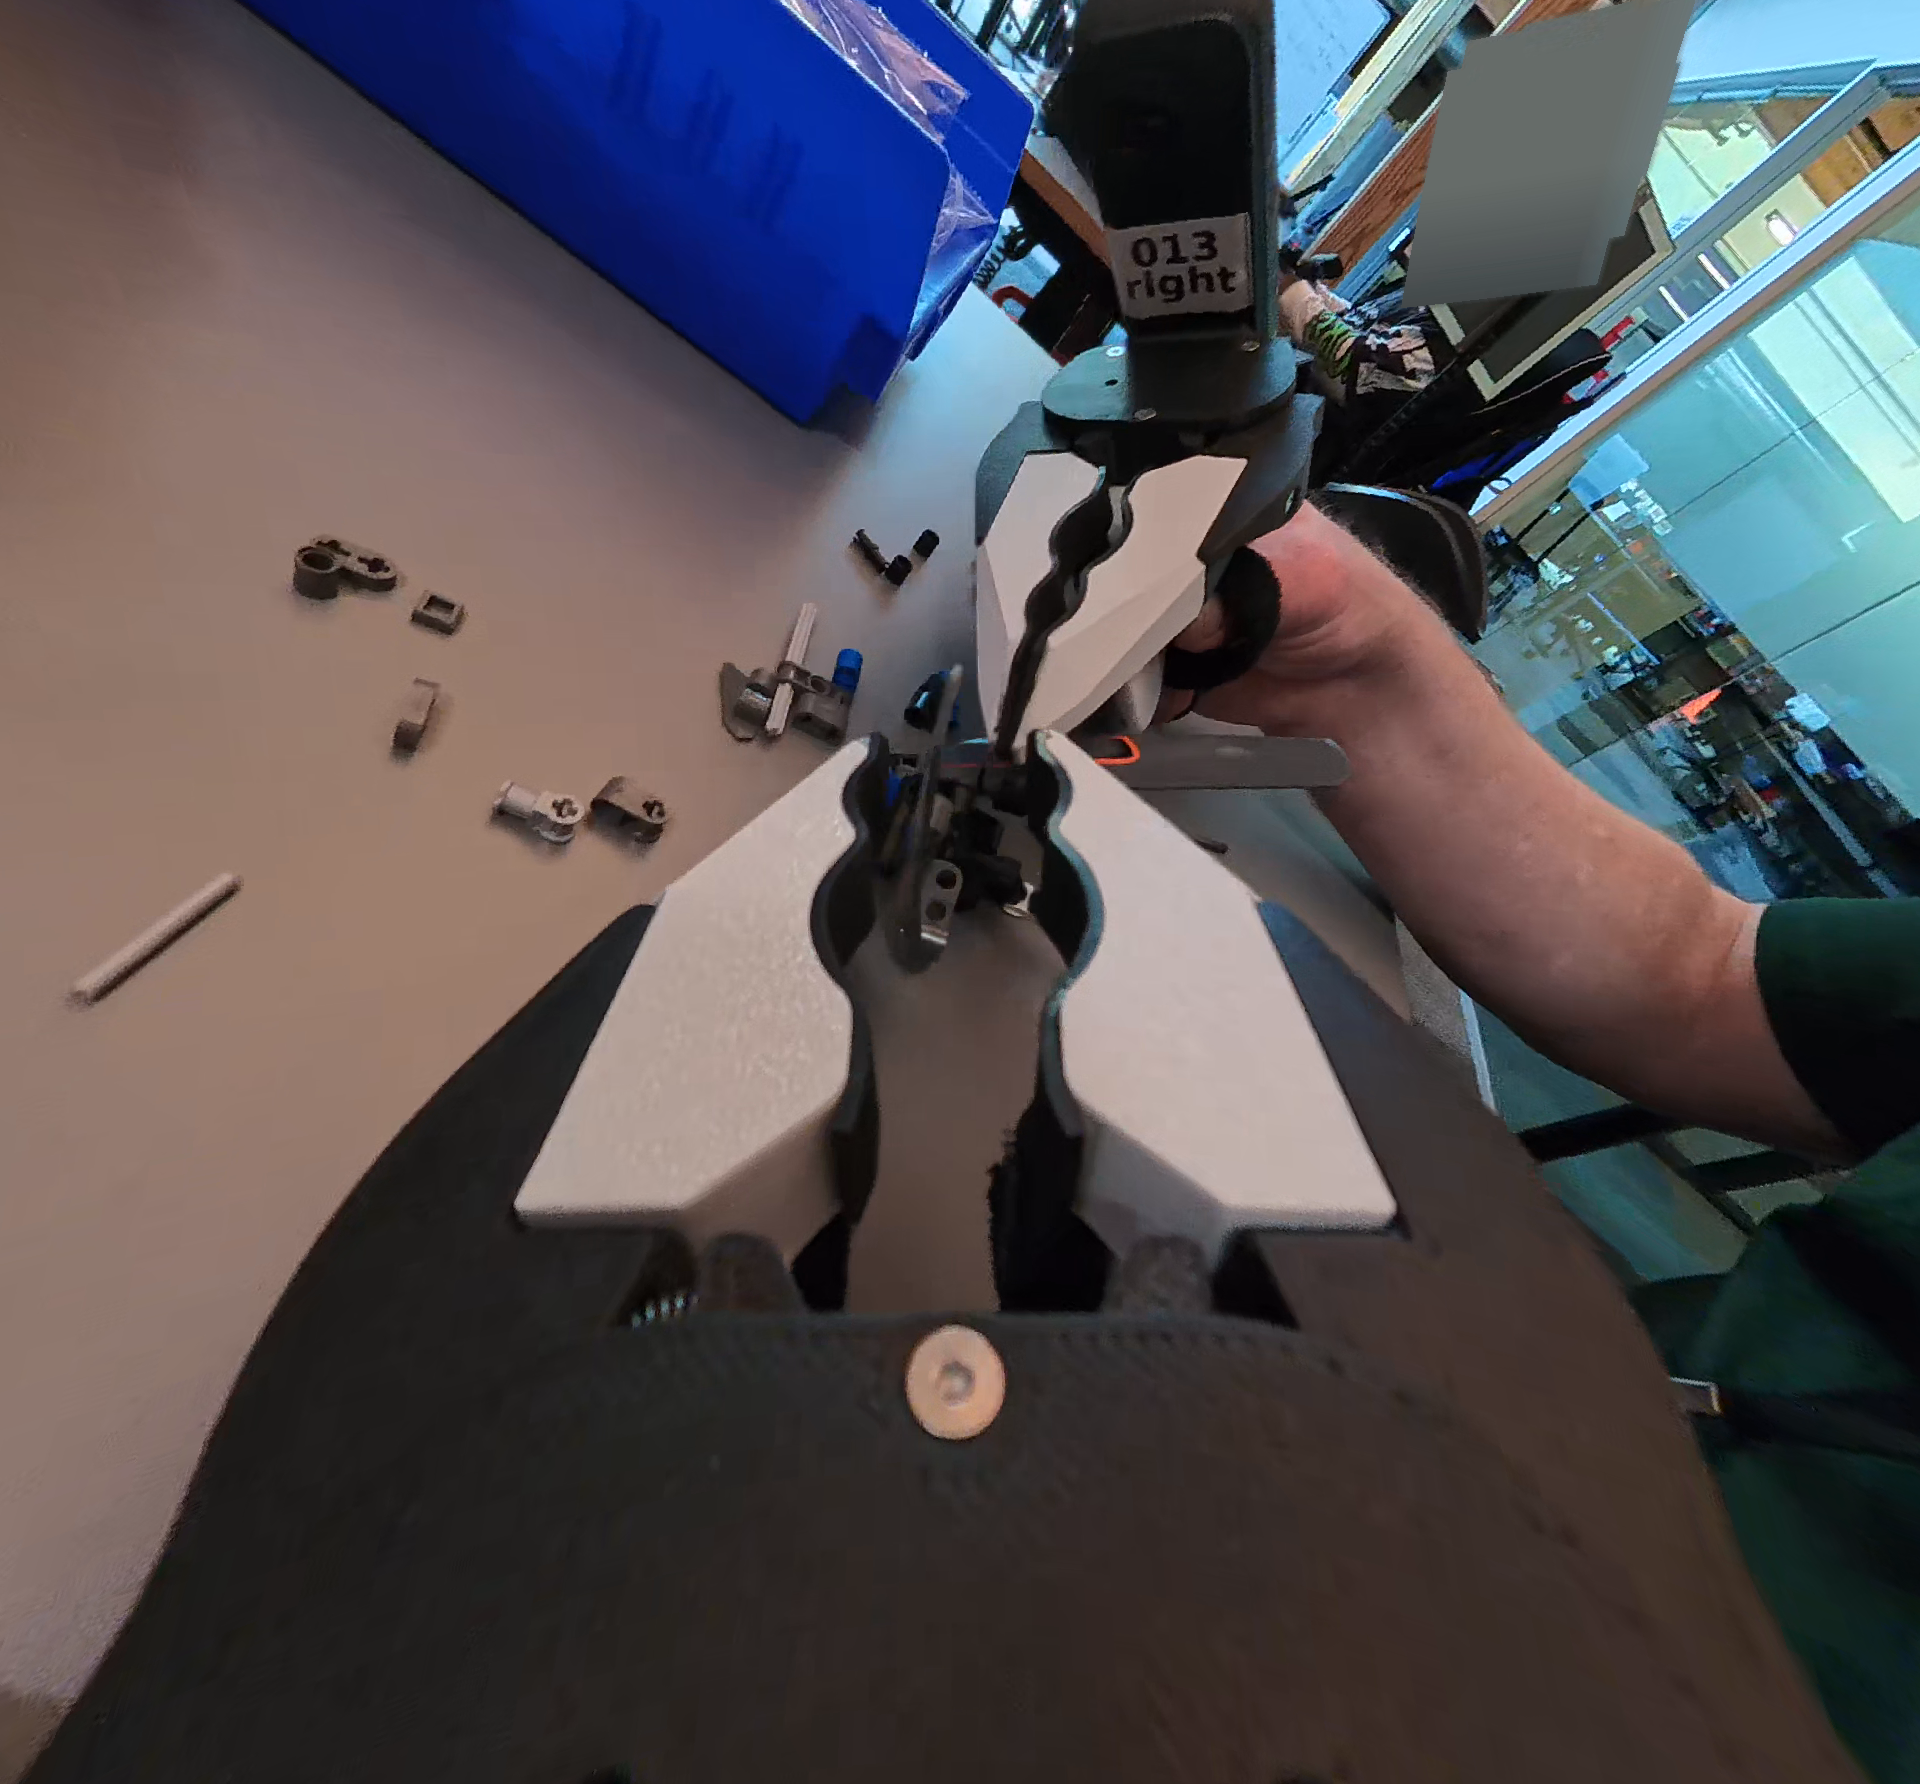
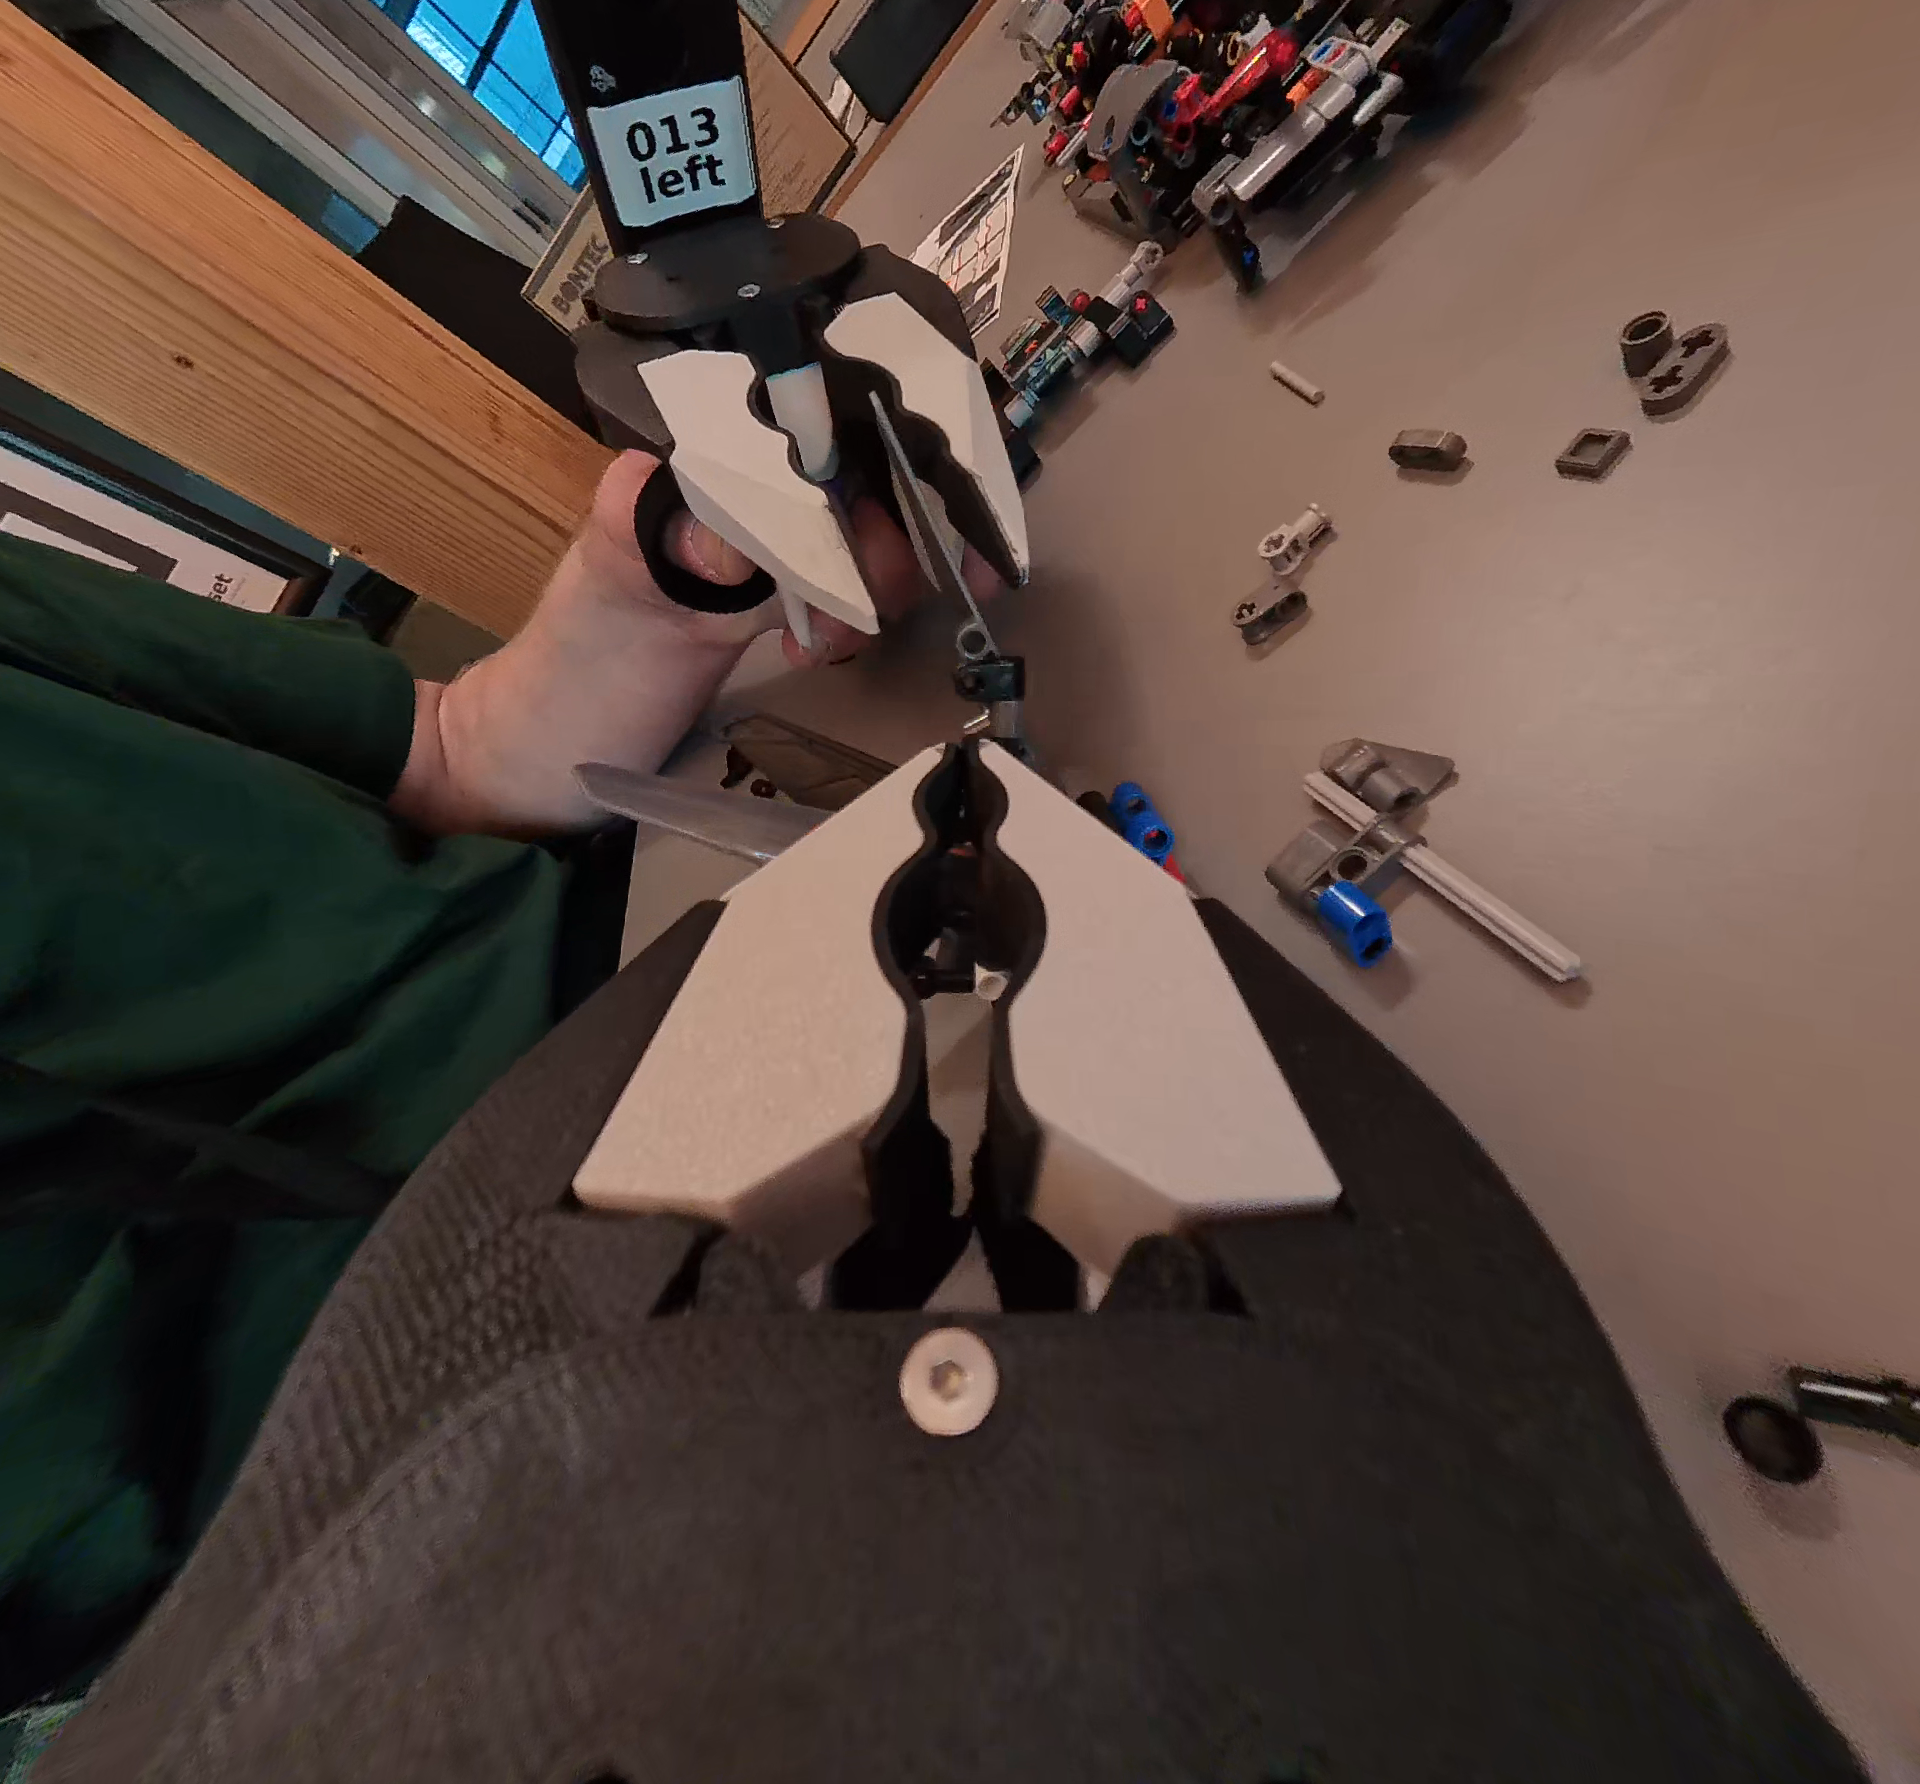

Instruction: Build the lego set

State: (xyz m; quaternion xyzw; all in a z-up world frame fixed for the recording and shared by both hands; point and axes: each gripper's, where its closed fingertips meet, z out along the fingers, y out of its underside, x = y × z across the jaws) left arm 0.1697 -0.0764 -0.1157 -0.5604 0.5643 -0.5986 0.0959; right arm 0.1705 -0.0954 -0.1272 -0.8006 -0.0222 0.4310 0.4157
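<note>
The left hand-held gripper (image 1: 951, 747) is partly closed around a small dark lego assembly (image 1: 951, 861) of black and grey pieces, its fingers pinching the assembly near their tips above the grey worktop (image 1: 312, 384). From twelve o'clock in the left wrist view, the right hand-held gripper (image 1: 1013, 742) points down at the same assembly – its jaws nearly together, the tips touching the top of the piece; whether it actually grips something there I cannot tell. In the right wrist view the right hand-held gripper (image 2: 966, 752) shows only a thin slit at its tips, with the assembly (image 2: 992, 680) just beyond at twelve o'clock, held by the left hand-held gripper (image 2: 951, 607).

Loose parts lie on the worktop at ten o'clock in the left wrist view – a grey axle (image 1: 156, 937), a grey sub-build with a blue pin (image 1: 790, 695), and several small grey connectors (image 1: 343, 571). A blue bin (image 1: 582, 124) stands at eleven o'clock. In the right wrist view a large, colourful partly built model (image 2: 1247, 72) sits at one o'clock, with an instruction sheet (image 2: 977, 238) beside it
</note>
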